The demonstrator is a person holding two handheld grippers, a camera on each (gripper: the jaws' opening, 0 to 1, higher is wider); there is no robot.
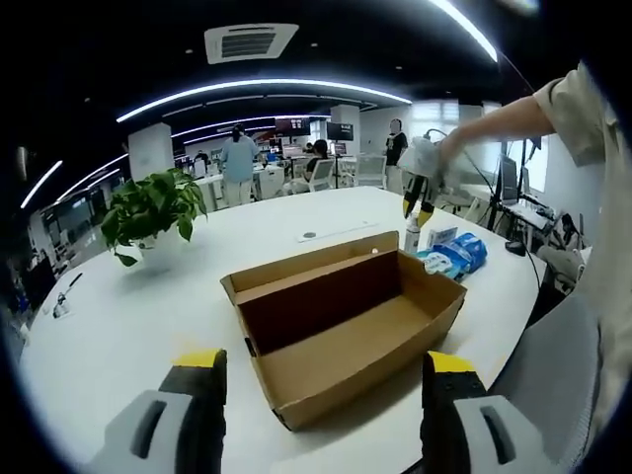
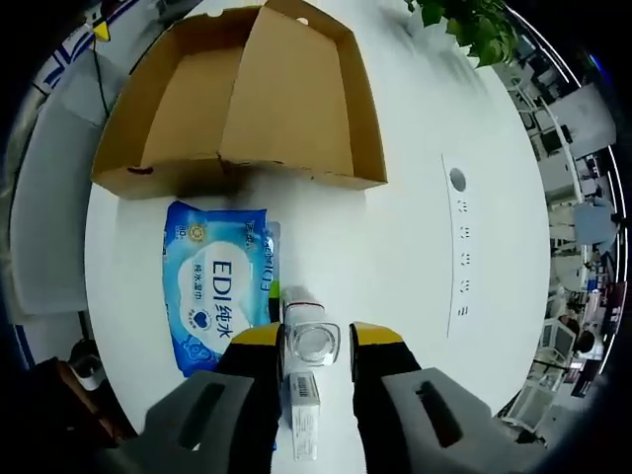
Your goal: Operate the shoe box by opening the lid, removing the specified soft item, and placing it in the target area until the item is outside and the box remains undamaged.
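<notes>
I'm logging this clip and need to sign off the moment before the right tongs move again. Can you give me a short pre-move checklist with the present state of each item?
1. Shoe box lid open: ok, the cardboard interior is exposed.
2. Box undamaged: ok as far as visible; no tears show in either view.
3. Soft item out of the box: ok, the blue wipes pack lies on the white table beside the box.
4. Right tongs free: not ok, a small clear bottle sits between them; whether they are clamped on it, cannot tell.
5. Left tongs empty: ok, open, nothing between them.
6. Box interior empty: ok in the left gripper view.
</notes>
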